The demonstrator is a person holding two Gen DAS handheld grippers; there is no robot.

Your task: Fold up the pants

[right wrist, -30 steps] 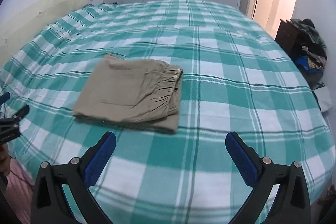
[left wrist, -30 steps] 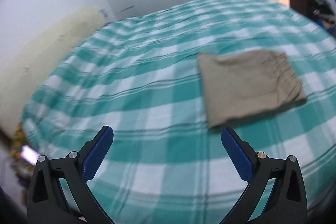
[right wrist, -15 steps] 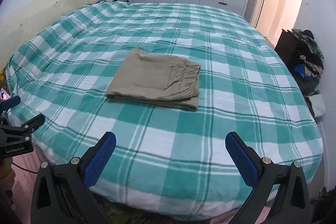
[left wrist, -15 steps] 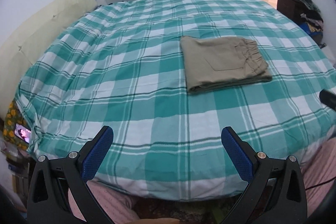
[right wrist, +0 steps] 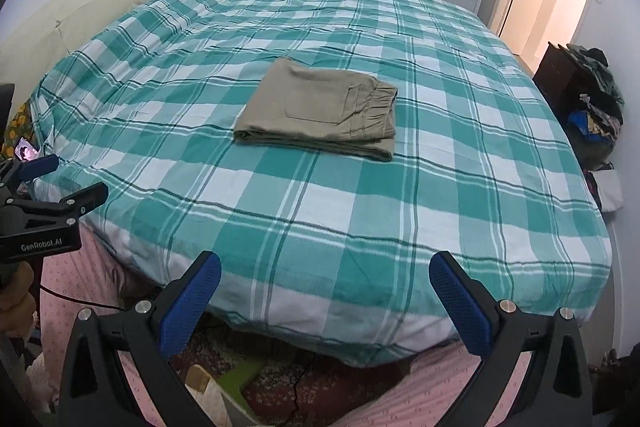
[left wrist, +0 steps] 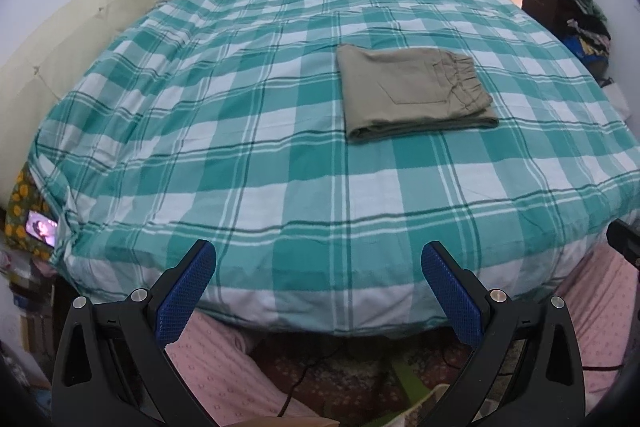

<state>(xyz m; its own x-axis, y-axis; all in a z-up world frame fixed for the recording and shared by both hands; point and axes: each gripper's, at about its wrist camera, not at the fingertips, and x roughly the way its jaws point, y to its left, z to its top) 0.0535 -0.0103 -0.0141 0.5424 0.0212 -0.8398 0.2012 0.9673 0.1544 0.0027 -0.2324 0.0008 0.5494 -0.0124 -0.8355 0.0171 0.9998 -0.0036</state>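
On the bed [right wrist: 460, 147], mid-blanket, khaki pants [right wrist: 320, 111] lie folded in a neat rectangle, waistband to the right. Left gripper [left wrist: 319, 279] & right gripper [right wrist: 325, 291] hover off the near edge, both w/ jaws wide, holding nothing.

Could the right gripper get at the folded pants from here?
Probably not without moving in: the right gripper hangs open off the bed's near edge, the pants lying mid-bed. Nothing blocks the way.
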